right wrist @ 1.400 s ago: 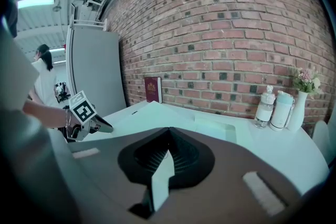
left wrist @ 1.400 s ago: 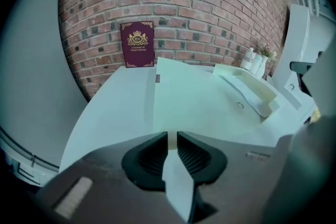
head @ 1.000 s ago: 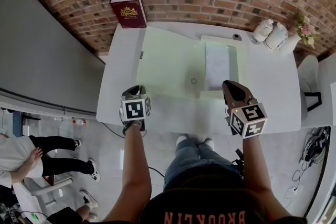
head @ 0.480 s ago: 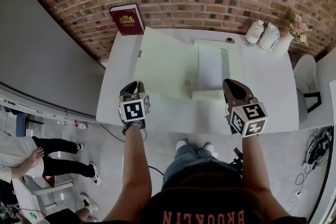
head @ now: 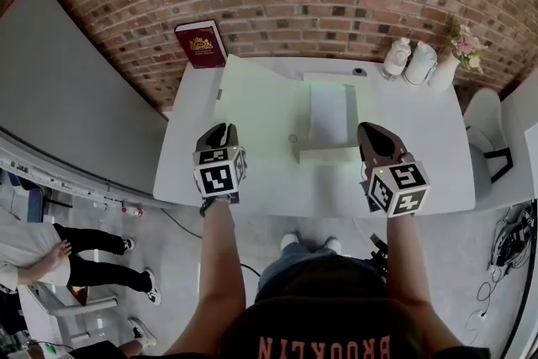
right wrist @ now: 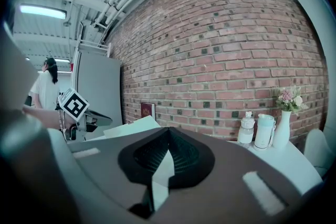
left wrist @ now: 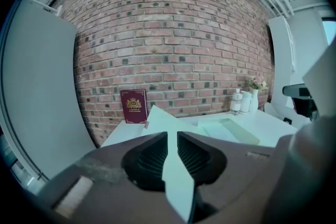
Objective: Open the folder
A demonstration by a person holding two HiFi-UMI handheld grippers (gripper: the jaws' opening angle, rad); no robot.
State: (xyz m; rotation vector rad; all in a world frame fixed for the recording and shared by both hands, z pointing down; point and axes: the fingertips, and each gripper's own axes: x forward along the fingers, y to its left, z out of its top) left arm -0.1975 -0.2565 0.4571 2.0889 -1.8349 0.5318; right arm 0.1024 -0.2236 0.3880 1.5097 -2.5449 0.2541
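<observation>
Folder (head: 261, 105) lies spread open mid-table (head: 420, 155), straight ahead of both your grippers, spine running away from you; left gripper (head: 217, 130), jaws slightly apart and empty, is nearer its cover, while right gripper (head: 368, 130) has tips together.

Left gripper (head: 217, 130) and right gripper (head: 371, 130) are both raised higher above the folder (head: 256, 105), the left more. The right gripper now sits further out from the folder's right half.
</observation>
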